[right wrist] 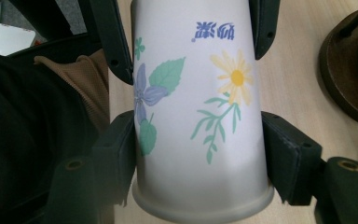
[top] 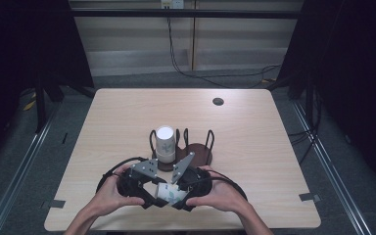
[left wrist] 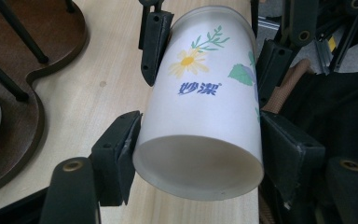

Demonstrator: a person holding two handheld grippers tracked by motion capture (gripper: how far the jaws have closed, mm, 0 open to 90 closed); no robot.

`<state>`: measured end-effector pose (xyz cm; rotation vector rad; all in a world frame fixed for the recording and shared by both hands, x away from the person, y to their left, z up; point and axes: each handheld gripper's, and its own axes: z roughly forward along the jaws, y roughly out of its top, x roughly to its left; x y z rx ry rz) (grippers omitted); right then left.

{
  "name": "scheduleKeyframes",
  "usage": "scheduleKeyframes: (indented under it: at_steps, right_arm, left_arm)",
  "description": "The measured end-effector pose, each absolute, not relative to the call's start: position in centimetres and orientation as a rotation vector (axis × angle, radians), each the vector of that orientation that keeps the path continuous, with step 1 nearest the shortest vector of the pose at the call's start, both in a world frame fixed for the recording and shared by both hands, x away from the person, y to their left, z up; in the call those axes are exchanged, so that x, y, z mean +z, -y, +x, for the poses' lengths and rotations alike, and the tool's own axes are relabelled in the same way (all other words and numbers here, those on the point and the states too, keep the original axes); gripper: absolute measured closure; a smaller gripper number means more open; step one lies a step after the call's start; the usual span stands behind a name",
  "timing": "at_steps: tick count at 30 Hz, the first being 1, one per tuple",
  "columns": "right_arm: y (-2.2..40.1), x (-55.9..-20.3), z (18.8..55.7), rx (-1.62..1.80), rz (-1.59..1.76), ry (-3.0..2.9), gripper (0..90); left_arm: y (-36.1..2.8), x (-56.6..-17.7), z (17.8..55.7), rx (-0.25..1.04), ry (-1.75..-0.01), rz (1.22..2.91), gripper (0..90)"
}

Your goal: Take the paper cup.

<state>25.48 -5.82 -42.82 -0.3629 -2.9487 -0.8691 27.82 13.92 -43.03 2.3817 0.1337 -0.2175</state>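
- The paper cup (top: 168, 192) lies on its side at the near edge of the counter (top: 254, 147), at about 6 o'clock from the dark wooden cup rack (top: 196, 155), held between both grippers.
- Its long axis runs level from one gripper to the other: the base end (left wrist: 200, 168) faces the left gripper (top: 136, 182), and the rolled rim (right wrist: 205, 207) faces the right gripper (top: 188, 186).
- Left fingers (left wrist: 121, 154): narrowed onto the cup's base end, pads against the wall at 9 and 3 o'clock in the left gripper view.
- Right fingers (right wrist: 286, 156): closed firmly on the rim end, pads pressing both sides.
- Neither hand is nearer; both grip the same cup, so the coming move likely turns on which end lets go first.
- The cup is white paper, tapered, printed with a yellow daisy (left wrist: 189, 61), green leaves, a purple flower (right wrist: 145, 95) and blue characters; the wall looks undented.
- Another white ribbed cup (top: 165, 142) stands upright in the rack at 12 o'clock from the held one.
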Motion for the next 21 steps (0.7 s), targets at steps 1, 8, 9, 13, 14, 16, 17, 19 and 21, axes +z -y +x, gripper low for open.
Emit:
scheduleKeyframes:
  at_steps: [1,8,9,13,14,16,17,19,21]
  right_arm:
    - [5.8,-42.8,25.5,-0.871,-0.366,2.949,33.1]
    - [6.1,-42.8,25.6,-0.878,-0.36,2.928,31.3]
    - [6.2,-42.8,25.6,-0.886,-0.366,2.919,30.7]
    - [6.3,-42.9,25.7,-0.911,-0.36,2.912,29.0]
    - [6.4,-42.9,25.8,-0.922,-0.363,2.916,28.1]
    - [6.6,-42.9,25.9,-0.941,-0.39,2.895,25.1]
    - [6.7,-42.8,25.9,-0.946,-0.397,2.903,23.0]
    - [7.0,-42.7,26.1,-0.974,-0.416,2.896,19.0]
    - [7.4,-42.5,26.2,-1.001,-0.441,2.9,16.5]
  left_arm:
    - [-13.9,-43.0,27.8,-0.217,-0.136,2.38,33.9]
    - [-14.0,-43.0,27.7,-0.234,-0.128,2.362,36.9]
    - [-14.1,-43.0,27.7,-0.24,-0.138,2.353,37.2]
    - [-14.1,-42.9,27.7,-0.229,-0.141,2.344,37.5]
    - [-14.2,-42.9,27.7,-0.227,-0.145,2.331,37.5]
    - [-14.2,-42.9,27.7,-0.236,-0.168,2.317,37.4]
    - [-14.3,-42.8,27.8,-0.235,-0.168,2.31,37.4]
    - [-14.6,-42.7,27.9,-0.229,-0.173,2.298,37.4]
    - [-14.8,-42.6,27.9,-0.227,-0.183,2.285,37.3]
